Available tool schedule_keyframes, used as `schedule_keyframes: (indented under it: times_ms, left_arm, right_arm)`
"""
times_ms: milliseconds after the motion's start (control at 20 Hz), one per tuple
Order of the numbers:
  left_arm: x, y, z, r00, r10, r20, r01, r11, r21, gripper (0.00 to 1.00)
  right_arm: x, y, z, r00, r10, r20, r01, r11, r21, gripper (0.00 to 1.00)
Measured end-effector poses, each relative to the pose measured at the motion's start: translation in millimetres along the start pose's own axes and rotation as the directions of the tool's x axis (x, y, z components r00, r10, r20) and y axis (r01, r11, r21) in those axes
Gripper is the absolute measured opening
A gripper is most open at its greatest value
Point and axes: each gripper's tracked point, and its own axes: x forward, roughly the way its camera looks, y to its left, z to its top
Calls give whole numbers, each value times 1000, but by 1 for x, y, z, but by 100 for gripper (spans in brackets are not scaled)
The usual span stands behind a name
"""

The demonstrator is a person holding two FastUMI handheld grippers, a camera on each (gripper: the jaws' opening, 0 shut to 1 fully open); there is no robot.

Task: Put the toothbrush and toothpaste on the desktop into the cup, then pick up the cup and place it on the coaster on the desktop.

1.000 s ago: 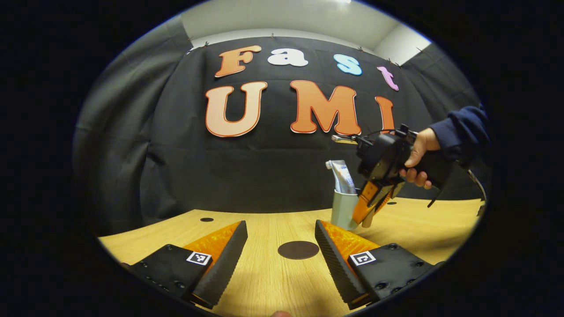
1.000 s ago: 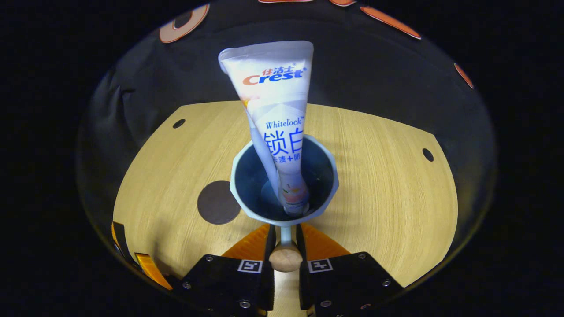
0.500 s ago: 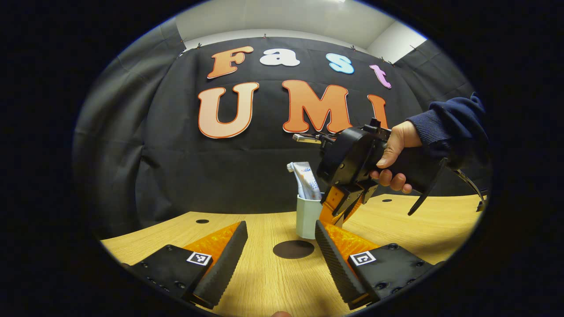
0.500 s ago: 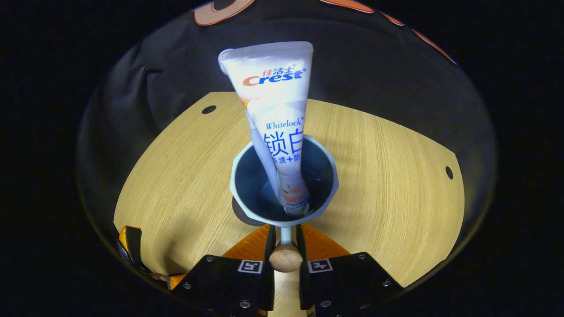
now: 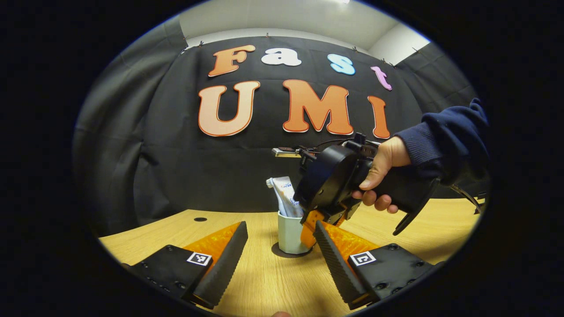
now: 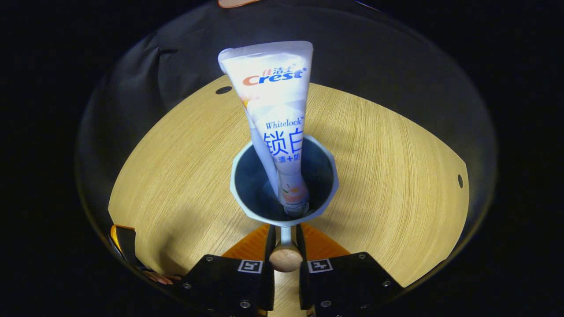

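From the left gripper view, my left claw hangs low over the wooden worktop with its fingers spread wide and nothing between them. Straight ahead, in the gap between those fingers, the pale cup stands on the dark round coaster, whose edge peeks out at the cup's base. The toothpaste sticks up out of the cup, leaning a little. The right claw comes in from the right side of that picture, tilted down at the cup, with a hand in a dark blue sleeve around its grip. Its body covers the cup's right side, and my own right-hand finger overlaps its tip, so I cannot make out the contact from here.

In the right gripper view I look down into the cup. The right claw is narrowed on the cup's handle, a slim stem ending in a round wooden knob, with both fingers pressed against it. The toothpaste stands cap-down inside, its flat crimped end rising toward the camera and hiding the far rim. I cannot pick out the toothbrush. A small dark hole marks the worktop's far left, another hole its right edge, and a finger of the left claw shows at the lower left.
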Motion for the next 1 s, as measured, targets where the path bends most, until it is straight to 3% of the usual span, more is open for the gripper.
schedule_keyframes:
  times_ms: [100,400,450,600,650,700,750,800,900,1000]
  left_arm:
    - [-1,0,-4,1000,-4,-16,4,1000,-4,100]
    - [3,1,-6,1000,-7,-28,7,1000,-10,98]
    - [3,0,-7,1000,-7,-30,6,1000,-10,98]
    - [1,3,-3,1000,0,-21,-1,1000,-11,100]
    - [1,3,-4,1000,2,-19,-3,1000,-11,98]
    - [0,3,-4,1000,1,-19,-1,1000,-10,98]
    - [0,2,-4,1000,1,-20,-1,1000,-10,98]
    - [2,3,-4,1000,2,-20,-2,1000,-10,98]
    - [0,4,-3,1000,9,-16,-9,1000,-9,98]
    - [-1,6,-2,1000,16,-10,-16,1000,-9,98]
  right_arm:
    - [4,1,-2,1000,3,1,-3,1000,-4,22]
    - [-9,-2,5,999,15,30,-14,1000,-26,27]
    - [-12,-4,8,999,14,45,-13,999,-30,41]
    - [-18,-6,6,996,26,83,-24,999,-32,56]
    - [-22,-7,7,995,32,96,-29,999,-28,55]
    - [-26,-8,7,994,34,108,-32,999,-24,63]
    - [-30,-11,8,992,36,124,-34,999,-17,60]
    - [-38,-15,8,990,36,139,-35,999,-10,67]
    - [-51,-23,10,982,38,184,-39,999,2,72]
    - [-69,-32,9,970,40,238,-44,999,12,72]
